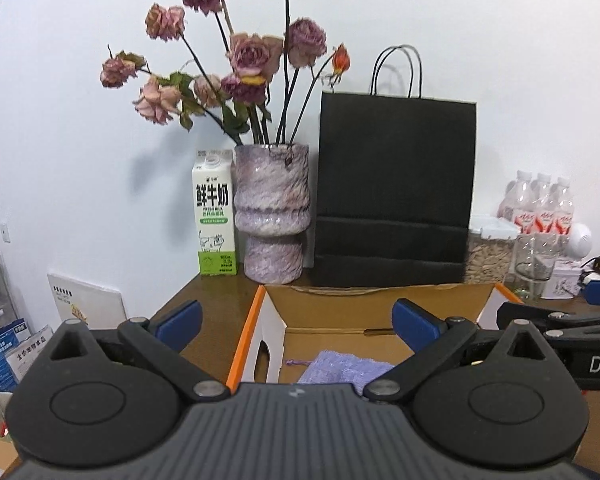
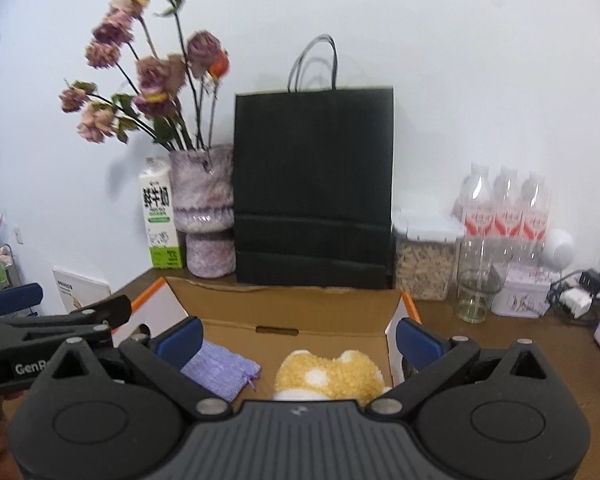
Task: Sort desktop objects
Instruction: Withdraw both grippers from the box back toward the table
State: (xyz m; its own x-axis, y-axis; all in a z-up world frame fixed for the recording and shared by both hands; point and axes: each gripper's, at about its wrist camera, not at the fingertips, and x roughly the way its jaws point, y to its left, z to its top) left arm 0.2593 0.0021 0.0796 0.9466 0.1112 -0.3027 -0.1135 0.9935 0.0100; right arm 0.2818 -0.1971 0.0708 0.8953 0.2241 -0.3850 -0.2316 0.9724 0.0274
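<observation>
Lilac knitted pouch (image 2: 220, 372) and fluffy yellow plush toy (image 2: 328, 372) lie sorted inside the open cardboard box (image 2: 284, 304), so both grippers' fingers (image 1: 416, 322) gape released, grasping nothing.

Yellow plush toy (image 2: 328, 374) and lilac pouch (image 2: 220, 368) partly behind tongs

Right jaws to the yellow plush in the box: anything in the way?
Nothing visible. The right gripper is open and empty above the cardboard box. The yellow plush lies uncovered just ahead; the purple pouch sits beside it to the left, apart.
</observation>
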